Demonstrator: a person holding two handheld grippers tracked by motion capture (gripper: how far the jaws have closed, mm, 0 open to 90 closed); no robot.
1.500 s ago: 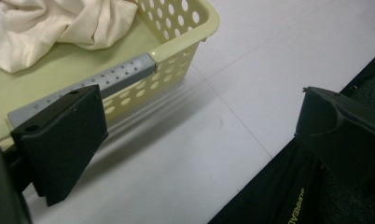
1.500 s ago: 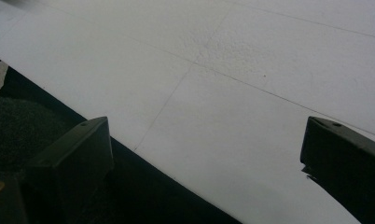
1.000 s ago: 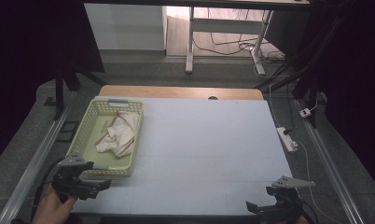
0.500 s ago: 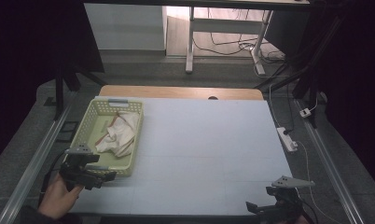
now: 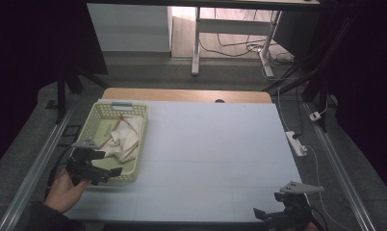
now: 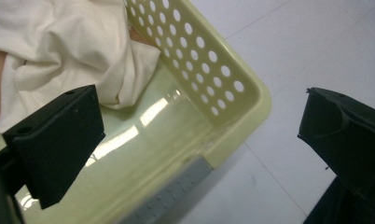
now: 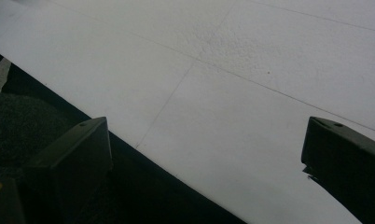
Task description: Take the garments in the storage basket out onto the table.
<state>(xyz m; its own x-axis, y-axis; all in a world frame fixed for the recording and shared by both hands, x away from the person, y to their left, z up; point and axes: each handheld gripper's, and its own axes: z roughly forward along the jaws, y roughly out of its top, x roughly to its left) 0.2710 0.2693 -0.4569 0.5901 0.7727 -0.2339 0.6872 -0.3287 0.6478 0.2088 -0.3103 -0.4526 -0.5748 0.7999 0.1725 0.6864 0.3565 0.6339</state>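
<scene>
A crumpled cream cloth [image 5: 123, 139] lies in the pale green perforated basket [image 5: 94, 119] at the bench's [image 5: 215, 144] left. The left tool [image 5: 110, 172], jaws spread, hovers over the basket's near corner. The right tool [image 5: 260, 213], also spread, hangs at the bench's near edge. The cloth looks soft, light and limp; pinching a raised fold should lift it.

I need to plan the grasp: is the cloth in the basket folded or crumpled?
Crumpled. The cloth lies bunched with uneven creases inside the basket, not in flat layers.
</scene>
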